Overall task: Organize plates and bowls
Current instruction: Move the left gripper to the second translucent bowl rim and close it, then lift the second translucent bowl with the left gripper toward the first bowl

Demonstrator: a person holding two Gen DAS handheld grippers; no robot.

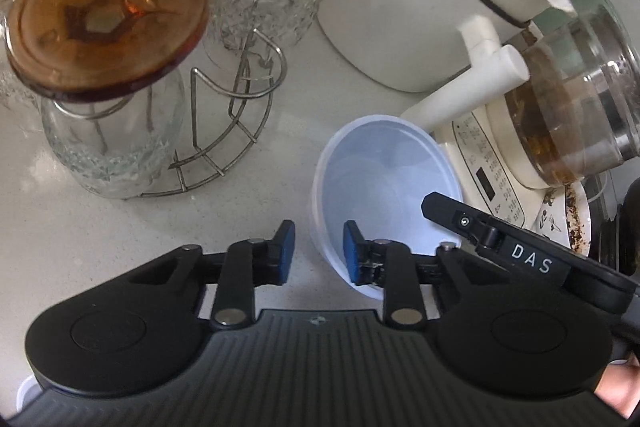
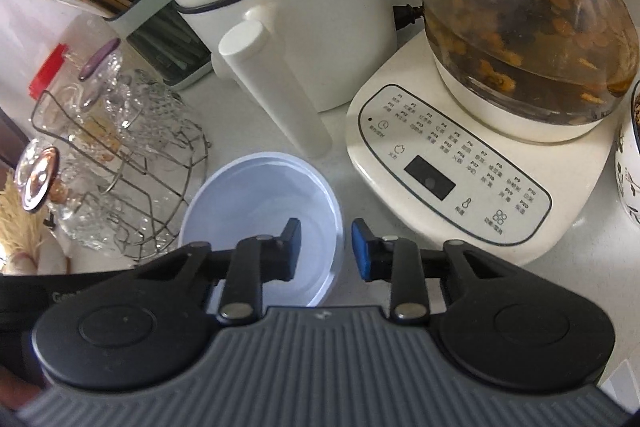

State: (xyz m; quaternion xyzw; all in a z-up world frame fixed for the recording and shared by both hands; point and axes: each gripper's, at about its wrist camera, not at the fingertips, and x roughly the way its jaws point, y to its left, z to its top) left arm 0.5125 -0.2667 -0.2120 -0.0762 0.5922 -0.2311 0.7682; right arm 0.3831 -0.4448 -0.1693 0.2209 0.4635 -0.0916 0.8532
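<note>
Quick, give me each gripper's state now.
Left gripper: jaws straddle the near rim of the white bowl; pads not yet pressing, so open.
Right gripper: jaws straddle the bowl's rim, also open.

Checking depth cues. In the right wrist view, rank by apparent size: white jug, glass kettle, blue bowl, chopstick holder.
1. Glass kettle and white jug: look alike, both cut off by the frame, so unranked.
2. Blue bowl, partly hidden and nearest the camera.
3. Chopstick holder, farthest.

- Left gripper is pointing steeply down, jaws standing apart with a gap between the pads.
- Right gripper is tilting down likewise, jaws apart.
</note>
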